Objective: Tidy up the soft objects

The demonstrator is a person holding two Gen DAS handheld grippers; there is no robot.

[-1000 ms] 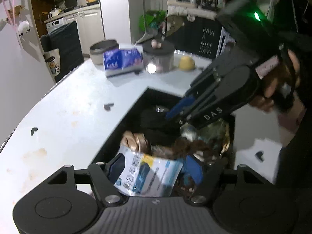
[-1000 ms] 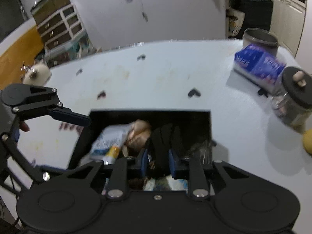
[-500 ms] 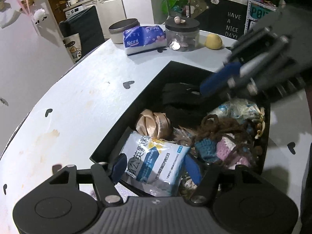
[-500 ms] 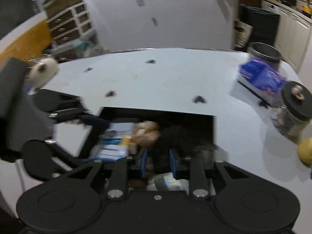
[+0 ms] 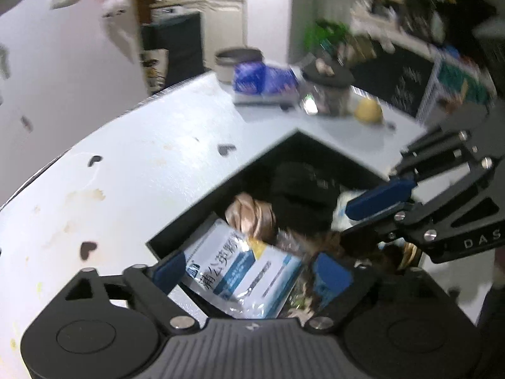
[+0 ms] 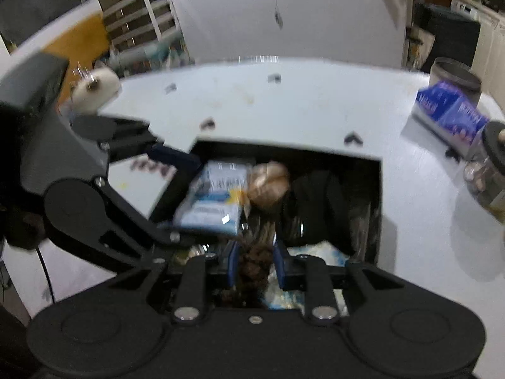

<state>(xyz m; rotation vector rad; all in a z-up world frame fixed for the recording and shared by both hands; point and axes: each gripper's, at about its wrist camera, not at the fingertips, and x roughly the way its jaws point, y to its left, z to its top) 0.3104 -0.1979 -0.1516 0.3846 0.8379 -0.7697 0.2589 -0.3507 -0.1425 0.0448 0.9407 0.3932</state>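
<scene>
The black bin [image 5: 176, 237] sunk into the white table [image 5: 132, 170] holds a jumble of soft things. The left hand-held gripper [image 5: 252, 271] has just been spreading its jaws and now stands released, with the blue and white foil pouch [image 5: 240, 271] lying between its fingers, untouched by the pads. That pouch looks light, crinkly and slippery; a pinch across a flat edge seam would likely hold best. The right hand-held gripper [image 6: 255, 265] is clenched on a brown woolly tuft [image 6: 252, 262] that looks limp and light and will sag and stretch, so gripping its bulk seems wiser than a loose strand. A tan satin scrunchie [image 6: 268, 183] and black cloth [image 6: 318, 202] lie beside it.
</scene>
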